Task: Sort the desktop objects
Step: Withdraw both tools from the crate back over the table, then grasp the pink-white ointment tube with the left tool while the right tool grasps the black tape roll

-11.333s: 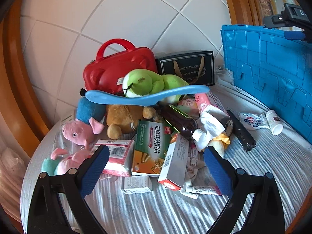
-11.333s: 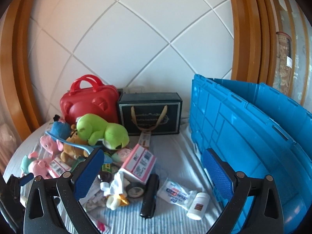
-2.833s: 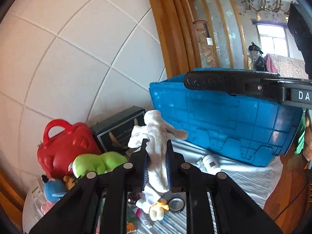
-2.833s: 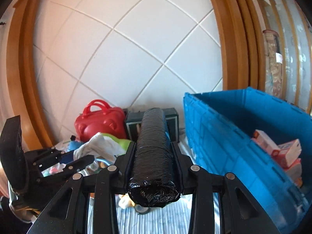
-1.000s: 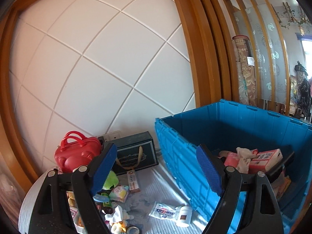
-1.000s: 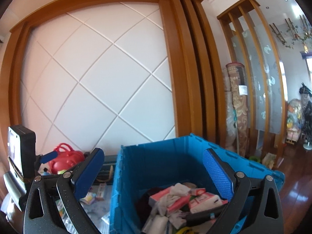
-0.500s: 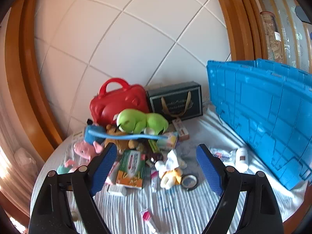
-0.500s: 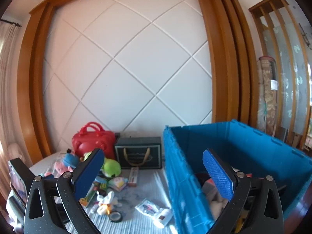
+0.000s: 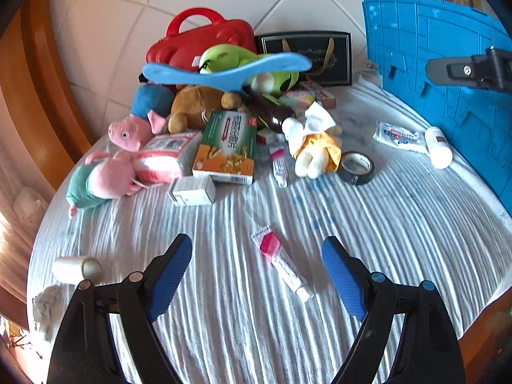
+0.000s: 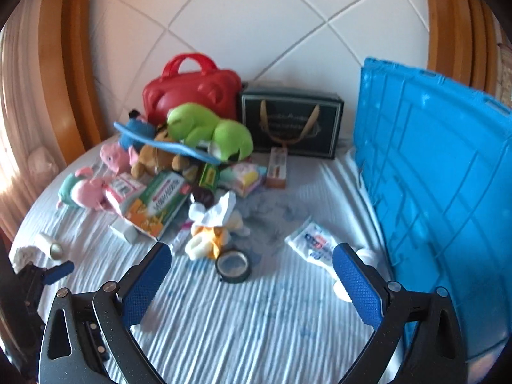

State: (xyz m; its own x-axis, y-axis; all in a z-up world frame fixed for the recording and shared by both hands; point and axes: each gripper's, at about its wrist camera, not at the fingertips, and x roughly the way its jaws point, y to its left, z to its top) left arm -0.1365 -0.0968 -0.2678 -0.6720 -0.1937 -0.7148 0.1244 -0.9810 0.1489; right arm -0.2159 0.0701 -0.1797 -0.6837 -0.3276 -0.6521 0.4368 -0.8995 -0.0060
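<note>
While the clutter sat heaped at the far side of the bench (image 9: 368, 224), the pink-and-white tube (image 9: 281, 264) lay alone on the striped cloth, just ahead of the left tool (image 9: 257, 264) and between the lines of its fingers. That tool stood wide open, gripping nothing. Beyond the tube lay the green medicine box (image 9: 228, 145), a small white carton (image 9: 192, 192) and a yellow-and-white plush (image 9: 315, 150), with a roll of dark tape (image 9: 356, 168) just beside the plush. Over on the right wrist view, the right tool (image 10: 252, 283) was wide open too and empty, the tape roll (image 10: 233, 267) lying beyond and between its fingers. A white sachet (image 10: 315, 243) lay near the blue crate (image 10: 448, 192), which stood along the right edge. Behind the pile were a green plush (image 10: 208, 128), a red case (image 10: 192, 91) and a dark gift box (image 10: 291, 123).
</note>
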